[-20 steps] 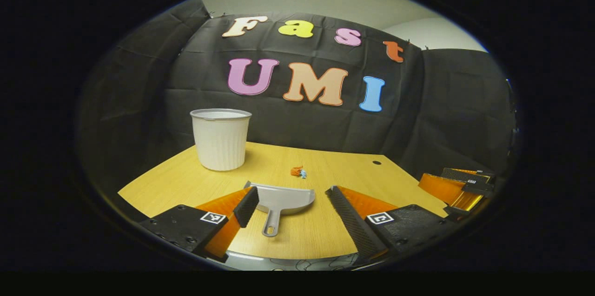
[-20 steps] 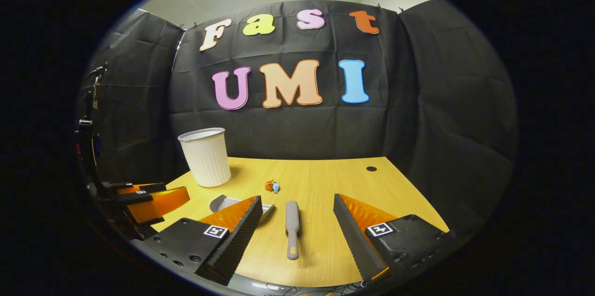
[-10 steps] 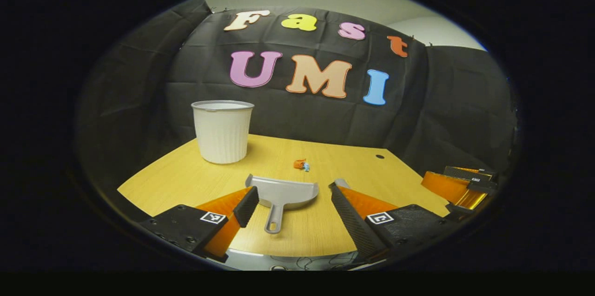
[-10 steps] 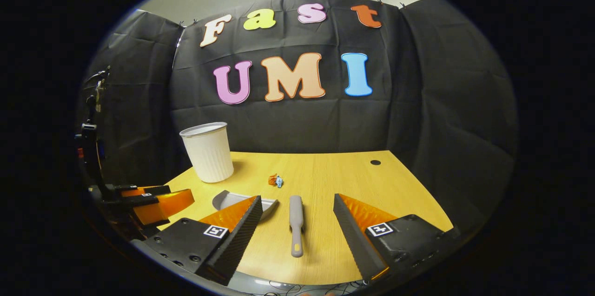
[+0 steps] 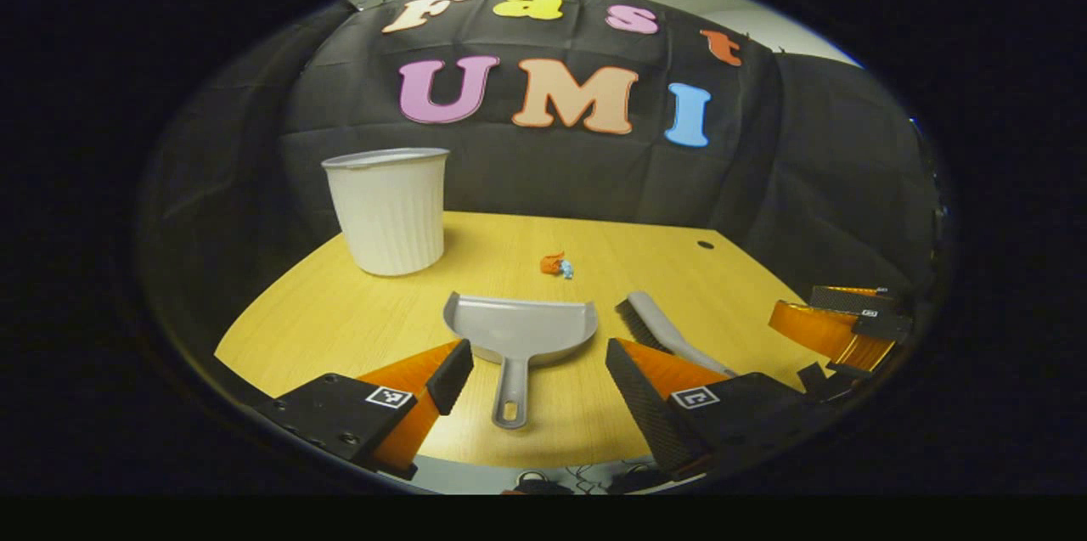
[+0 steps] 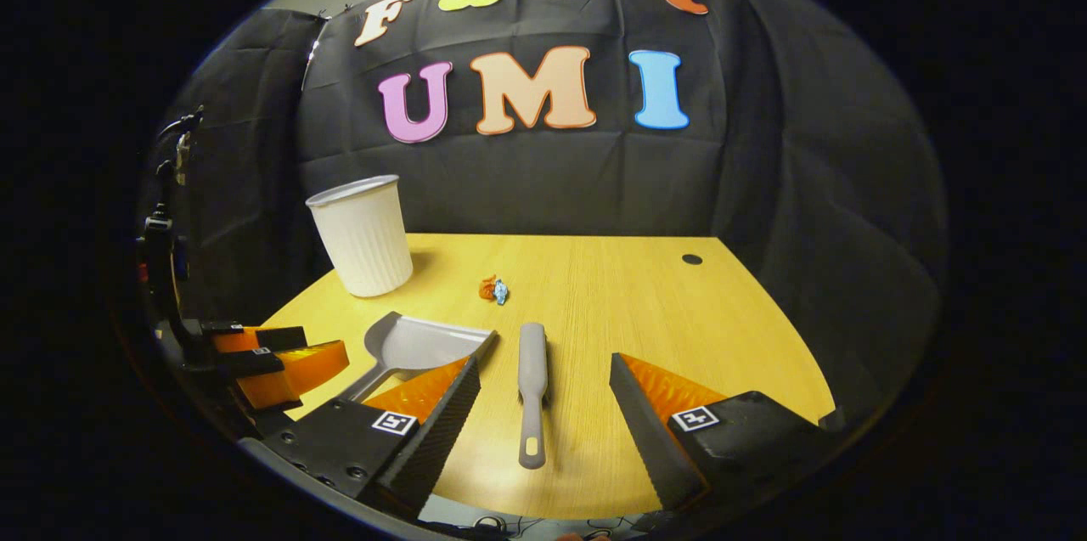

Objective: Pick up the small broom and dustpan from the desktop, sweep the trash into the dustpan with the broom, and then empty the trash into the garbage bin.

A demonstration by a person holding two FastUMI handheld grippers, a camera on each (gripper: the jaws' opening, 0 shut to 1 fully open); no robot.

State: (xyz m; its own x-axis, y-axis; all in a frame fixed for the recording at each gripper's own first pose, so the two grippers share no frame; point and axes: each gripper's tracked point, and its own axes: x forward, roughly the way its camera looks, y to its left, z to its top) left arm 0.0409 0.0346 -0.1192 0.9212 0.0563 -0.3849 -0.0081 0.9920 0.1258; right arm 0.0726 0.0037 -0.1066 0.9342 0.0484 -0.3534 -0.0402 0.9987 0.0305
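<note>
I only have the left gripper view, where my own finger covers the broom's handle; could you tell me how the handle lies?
Observer: In the right gripper view the broom lies flat on the table, handle end nearest the camera, bristle end toward the trash.
Operator: Thank you. Is the right gripper lined up on it?
Observer: Yes; the right gripper is open, and the handle runs between its two fingers.
Operator: Are the fingers touching it?
Observer: No; bare table shows on both sides of the handle.
</note>
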